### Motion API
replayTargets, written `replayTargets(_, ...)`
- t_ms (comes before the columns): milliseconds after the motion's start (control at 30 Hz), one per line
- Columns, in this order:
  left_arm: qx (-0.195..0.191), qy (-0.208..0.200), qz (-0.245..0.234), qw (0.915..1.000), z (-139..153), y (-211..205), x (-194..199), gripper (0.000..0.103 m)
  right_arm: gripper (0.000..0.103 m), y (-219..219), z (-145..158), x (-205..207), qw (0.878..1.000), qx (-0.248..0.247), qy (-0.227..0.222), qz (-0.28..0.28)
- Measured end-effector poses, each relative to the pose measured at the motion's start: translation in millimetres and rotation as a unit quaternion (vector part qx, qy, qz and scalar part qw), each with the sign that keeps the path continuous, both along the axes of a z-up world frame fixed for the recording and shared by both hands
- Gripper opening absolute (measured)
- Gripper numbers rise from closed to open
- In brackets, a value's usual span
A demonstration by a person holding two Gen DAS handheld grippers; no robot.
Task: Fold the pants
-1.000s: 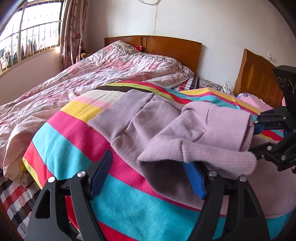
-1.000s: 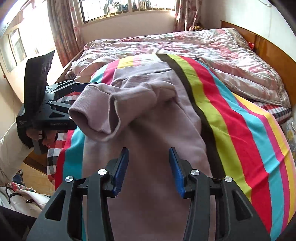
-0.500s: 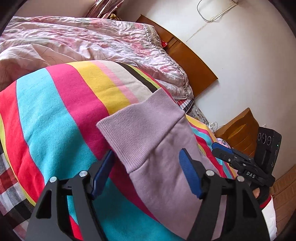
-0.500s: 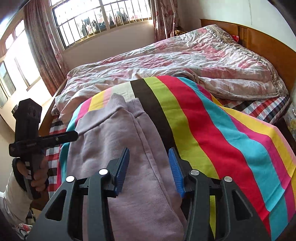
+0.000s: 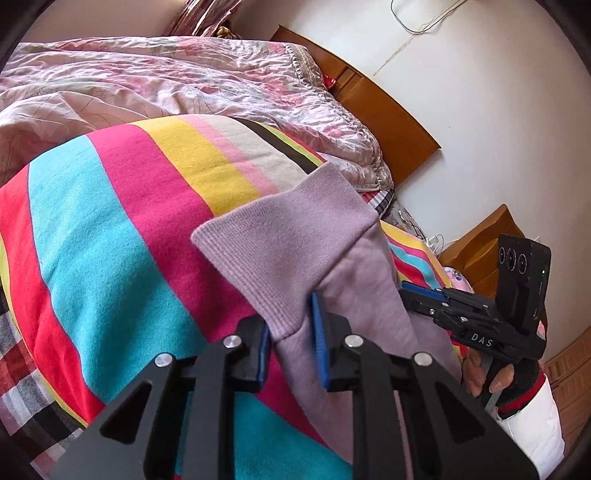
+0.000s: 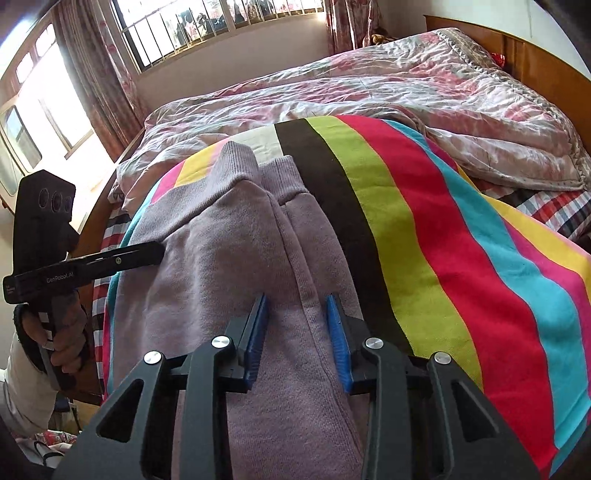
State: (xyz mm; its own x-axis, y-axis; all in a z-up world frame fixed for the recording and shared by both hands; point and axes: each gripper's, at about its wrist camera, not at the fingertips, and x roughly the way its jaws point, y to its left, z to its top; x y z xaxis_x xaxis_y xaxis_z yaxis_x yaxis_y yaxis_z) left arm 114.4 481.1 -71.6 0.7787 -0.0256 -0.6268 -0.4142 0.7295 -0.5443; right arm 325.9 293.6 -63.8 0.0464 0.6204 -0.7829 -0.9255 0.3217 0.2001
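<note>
The lilac knit pants (image 5: 295, 243) lie on a striped blanket (image 5: 110, 229) on the bed, legs side by side in the right wrist view (image 6: 236, 236). My left gripper (image 5: 291, 332) is closing around the corner of a ribbed cuff (image 5: 266, 251); a gap remains between its blue pads. It also shows at the pants' left edge in the right wrist view (image 6: 147, 254). My right gripper (image 6: 297, 325) is open, its pads either side of the pants' middle seam. It shows side-on in the left wrist view (image 5: 424, 299).
A crumpled pink floral quilt (image 6: 388, 92) covers the far half of the bed. A wooden headboard (image 5: 384, 110) stands against the white wall. The striped blanket (image 6: 461, 266) spreads to the right of the pants. A barred window (image 6: 207, 26) and curtains are beyond the bed.
The folded-over leg was dropped flat and the pants now lie spread. My left gripper has narrowed around the ribbed cuff corner. My right gripper has come down over the pants' middle seam.
</note>
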Motion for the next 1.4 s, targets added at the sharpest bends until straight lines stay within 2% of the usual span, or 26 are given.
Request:
replayTargets(100, 0.045, -0.014, 0.004, 0.9989, 19.1, -12.2, -2.5, 0.014, 0.008, -7.6, 14.5, -15.2, 0.998, 0.012, -0.055, -0.005)
replayTargets(200, 0.081, -0.04, -0.001, 0.9959, 43.9, -23.9, -0.3, 0.013, 0.007, -19.6, 40.2, -17.6, 0.996, 0.047, -0.071, -0.021)
replayTargets(333, 0.108, -0.056, -0.016, 0.9925, 57.5, -27.6, 14.0, 0.013, 0.007, -26.0, 57.6, -10.2, 0.993, 0.056, -0.098, -0.045)
replayTargets(400, 0.103, -0.03, -0.016, 0.9941, 48.2, -22.8, 26.6, 0.013, 0.007, -23.1, 48.3, -2.6, 0.994, 0.04, -0.086, -0.053)
replayTargets(500, 0.047, 0.008, -0.022, 0.9986, 13.6, -5.8, 39.5, 0.016, 0.007, -11.0, 18.0, 2.1, 0.994, -0.003, -0.086, -0.061)
replayTargets(567, 0.019, -0.013, -0.03, 0.9993, 0.3, 6.2, 37.4, 0.019, 0.008, -7.9, -0.3, 1.8, 0.994, -0.022, -0.088, -0.067)
replayTargets(633, 0.003, -0.029, -0.025, 0.9992, 5.3, 10.7, 29.7, 0.019, 0.008, -11.8, 1.2, -1.5, 0.993, -0.006, -0.088, -0.074)
replayTargets(733, 0.076, -0.035, -0.03, 0.996, 30.8, -4.4, 21.9, 0.018, 0.007, -20.5, 19.3, -5.4, 0.993, 0.023, -0.09, -0.079)
replayTargets(767, 0.085, -0.032, -0.039, 0.995, 33.3, -7.6, 24.6, 0.018, 0.008, -20.4, 22.1, -4.4, 0.992, 0.024, -0.09, -0.08)
replayTargets(833, 0.105, -0.022, -0.043, 0.9933, 33.2, -12.2, 32.6, 0.018, 0.008, -16.9, 17.7, -2.0, 0.992, 0.008, -0.094, -0.084)
replayTargets(900, 0.144, -0.013, -0.037, 0.9888, 39.7, -21.2, 36.3, 0.018, 0.008, -17.2, 10.0, -2.3, 0.991, 0.002, -0.094, -0.09)
replayTargets(967, 0.196, -0.028, -0.025, 0.9798, 58.2, -34.2, 32.4, 0.017, 0.008, -19.5, 7.9, -5.3, 0.991, 0.008, -0.092, -0.094)
replayTargets(1033, 0.254, -0.046, -0.024, 0.9658, 81.1, -50.1, 28.5, 0.016, 0.008, -20.1, 10.8, -5.5, 0.991, 0.016, -0.089, -0.096)
replayTargets(1067, 0.27, -0.057, -0.033, 0.9607, 90.6, -55.4, 27.9, 0.014, 0.008, -19.6, 12.7, -5.2, 0.991, 0.018, -0.09, -0.096)
replayTargets(1100, 0.267, -0.057, -0.043, 0.961, 95.7, -55.5, 31.0, 0.013, 0.008, -19.2, 14.4, -5.1, 0.991, 0.018, -0.092, -0.096)
replayTargets(1200, 0.224, -0.029, -0.044, 0.9731, 84.6, -35.9, 47.9, 0.011, 0.008, -17.3, 15.2, -3.6, 0.991, 0.015, -0.093, -0.1)
replayTargets(1300, 0.142, -0.007, -0.022, 0.9896, 48.2, -2.5, 47.9, 0.011, 0.008, -17.5, 10.1, -3.9, 0.99, 0.007, -0.093, -0.103)
replayTargets(1400, 0.074, -0.015, 0.022, 0.9969, 19.1, 23.5, 23.0, 0.014, 0.008, -14.2, 2.9, -6.0, 0.99, -0.007, -0.098, -0.1)
